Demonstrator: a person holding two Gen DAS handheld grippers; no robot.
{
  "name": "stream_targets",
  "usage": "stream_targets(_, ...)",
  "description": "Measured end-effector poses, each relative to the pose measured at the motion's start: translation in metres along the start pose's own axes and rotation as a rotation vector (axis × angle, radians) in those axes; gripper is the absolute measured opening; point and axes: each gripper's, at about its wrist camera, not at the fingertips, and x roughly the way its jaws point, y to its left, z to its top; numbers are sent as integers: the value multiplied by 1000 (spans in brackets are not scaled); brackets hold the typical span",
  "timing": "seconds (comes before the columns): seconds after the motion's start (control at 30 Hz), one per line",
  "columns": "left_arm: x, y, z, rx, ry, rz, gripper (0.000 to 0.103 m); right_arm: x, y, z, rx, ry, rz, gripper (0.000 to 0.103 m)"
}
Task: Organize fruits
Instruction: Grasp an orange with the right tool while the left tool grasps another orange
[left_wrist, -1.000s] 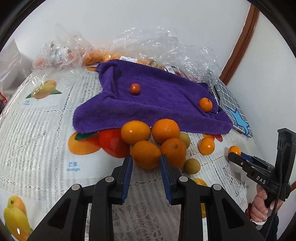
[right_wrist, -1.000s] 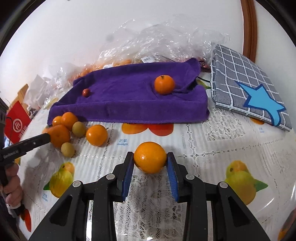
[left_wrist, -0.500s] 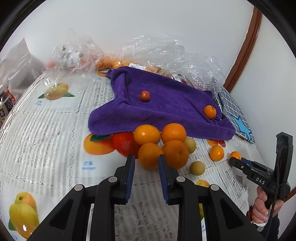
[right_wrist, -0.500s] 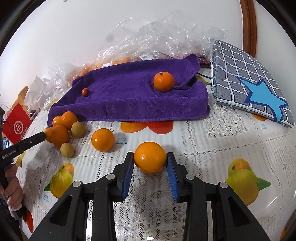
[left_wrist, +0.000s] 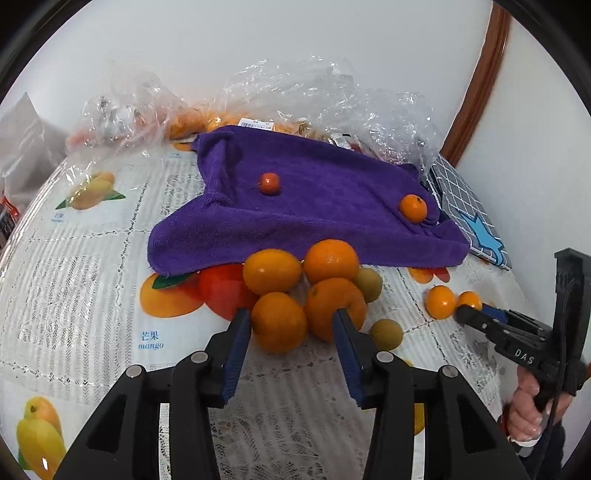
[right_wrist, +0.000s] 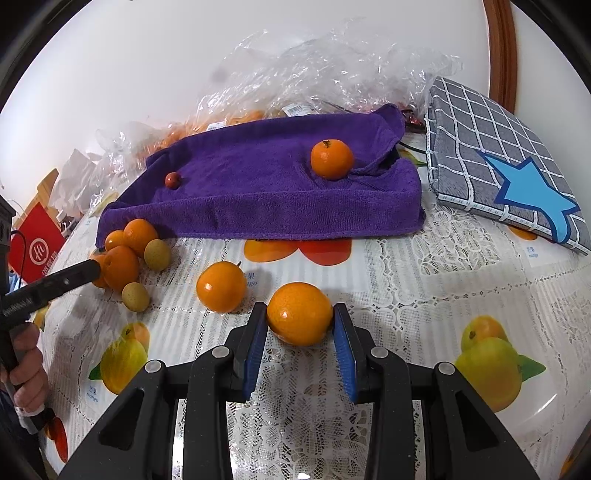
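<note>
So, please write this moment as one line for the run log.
left claw: open at orange cluster | right claw: shut on round orange mandarin | purple towel: two fruits

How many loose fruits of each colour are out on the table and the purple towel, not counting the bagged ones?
Orange fruits: 7, including the held orange
Greenish-yellow fruits: 2
Small red fruit: 1
Total: 10

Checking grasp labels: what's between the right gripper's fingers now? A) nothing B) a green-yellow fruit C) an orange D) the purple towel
C: the right gripper has both blue pads against an orange on the tablecloth, short of the purple towel.
</note>
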Motion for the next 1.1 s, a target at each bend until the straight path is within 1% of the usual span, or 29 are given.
stream_targets(0.07,-2,5,-2,-16,1,-8,31,0,0,0,1,1,1,35)
stream_targets(0.1,-3,7,-2,-19,0,-9,29,0,0,0,2,0,1,35)
stream_targets(0.17,-6,13,-3,-38,-1,-28,29,0,0,0,3,0,2,35)
stream_targets(0.3,-12,20,-3,-55,-19,1,29,0,0,0,4,0,3,35)
stream_targets(0.37,-11,21,-3,-53,-13,13,29,0,1,0,4,0,2,35)
stream_targets(0.47,-7,14,-2,-19,-14,41,29,0,0,0,4,0,3,35)
stream_targets(0.5,-5,12,-2,-5,-7,52,31,0,0,0,4,0,3,35)
stream_targets(0.53,-3,10,-2,0,1,59,35,0,0,0,4,0,3,35)
stream_targets(0.57,2,9,-2,-1,21,69,35,0,0,0,4,1,3,35)
stream_targets(0.6,6,8,-2,-2,41,80,35,0,0,0,4,1,3,35)
stream_targets(0.7,8,3,-1,13,41,120,34,0,1,0,5,4,3,35)
stream_targets(0.87,10,-2,-1,37,49,160,34,0,2,0,3,5,2,35)
stream_targets(0.93,10,-3,-1,42,50,168,34,0,2,0,1,5,0,35)
stream_targets(1.0,10,-2,0,36,50,155,37,0,2,0,-1,4,-1,35)
stream_targets(1.1,10,2,0,12,46,124,37,0,2,1,-3,4,-1,35)
